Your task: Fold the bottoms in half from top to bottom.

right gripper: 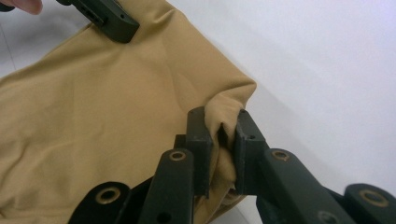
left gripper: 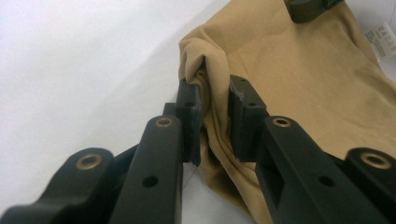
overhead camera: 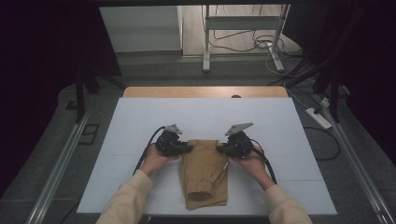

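While flat on table, tan garment pinched between left hand-held gripper, right hand-held gripper.

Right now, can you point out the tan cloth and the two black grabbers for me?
tan cloth (overhead camera: 204, 175), high view, middle of the folded fabric.
left gripper (left gripper: 215, 109), left gripper view, between its fingertips, clamping a corner.
right gripper (right gripper: 222, 133), right gripper view, between its fingertips, clamping the other corner.

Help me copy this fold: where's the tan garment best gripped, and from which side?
Grip the tan garment at its two far corners, each from its own outer side. The cloth bunches thick there, and the left gripper and right gripper each pinch such a corner fold, so the far edge should lift evenly.
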`<state>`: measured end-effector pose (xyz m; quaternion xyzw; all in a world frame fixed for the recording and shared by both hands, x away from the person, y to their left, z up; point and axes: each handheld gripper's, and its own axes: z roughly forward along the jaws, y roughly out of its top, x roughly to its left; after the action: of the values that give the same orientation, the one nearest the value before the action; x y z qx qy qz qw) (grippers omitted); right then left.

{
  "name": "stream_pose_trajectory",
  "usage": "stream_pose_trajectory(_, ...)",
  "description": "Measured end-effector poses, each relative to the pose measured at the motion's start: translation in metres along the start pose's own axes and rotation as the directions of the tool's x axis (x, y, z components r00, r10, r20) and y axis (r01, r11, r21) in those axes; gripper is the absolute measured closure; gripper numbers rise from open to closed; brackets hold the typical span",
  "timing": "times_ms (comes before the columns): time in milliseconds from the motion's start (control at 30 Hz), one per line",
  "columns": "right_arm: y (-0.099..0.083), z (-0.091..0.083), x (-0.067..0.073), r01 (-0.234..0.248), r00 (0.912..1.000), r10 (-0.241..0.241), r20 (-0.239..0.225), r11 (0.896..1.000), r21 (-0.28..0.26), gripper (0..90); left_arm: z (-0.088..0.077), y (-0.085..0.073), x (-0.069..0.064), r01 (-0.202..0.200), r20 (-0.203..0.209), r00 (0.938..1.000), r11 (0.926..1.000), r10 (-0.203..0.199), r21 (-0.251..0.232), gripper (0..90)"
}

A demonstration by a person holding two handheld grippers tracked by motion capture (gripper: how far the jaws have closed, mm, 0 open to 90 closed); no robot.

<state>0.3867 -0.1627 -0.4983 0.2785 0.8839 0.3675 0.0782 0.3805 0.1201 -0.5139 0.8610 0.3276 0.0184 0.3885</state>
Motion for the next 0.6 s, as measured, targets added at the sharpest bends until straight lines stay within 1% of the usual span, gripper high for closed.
stream_pose_trajectory(67, 0.001, -0.002, -0.001, 0.002, 1.0, -0.002, 0.002, 1.0, -0.013, 79.4, -0.001, 0.002, 0.001, 0.001, 0.0, 1.0, 1.0, -0.001, -0.009, 76.0)
stream_pose_trajectory(233, 0.007, -0.004, -0.004, 0.007, 0.9996, -0.006, 0.029, 0.999, -0.033, 79.5, -0.002, 0.01, 0.006, -0.002, -0.011, 0.9999, 0.9995, 0.001, -0.03, 76.0)
stream_pose_trajectory(367, 0.011, -0.004, -0.012, -0.008, 0.9992, 0.01, 0.039, 0.999, -0.049, 79.6, 0.0, 0.015, 0.012, 0.005, -0.007, 1.0, 0.9992, -0.005, -0.039, 76.0)
stream_pose_trajectory(533, 0.016, -0.001, -0.022, -0.021, 0.9981, 0.024, 0.057, 0.999, -0.038, 79.6, 0.006, 0.025, 0.022, 0.012, -0.012, 0.9998, 0.9991, -0.013, -0.04, 76.0)
stream_pose_trajectory(600, 0.019, 0.0, -0.027, -0.026, 0.9974, 0.029, 0.065, 0.999, -0.041, 79.6, 0.007, 0.028, 0.025, 0.018, -0.014, 0.9997, 0.9987, -0.019, -0.048, 76.0)
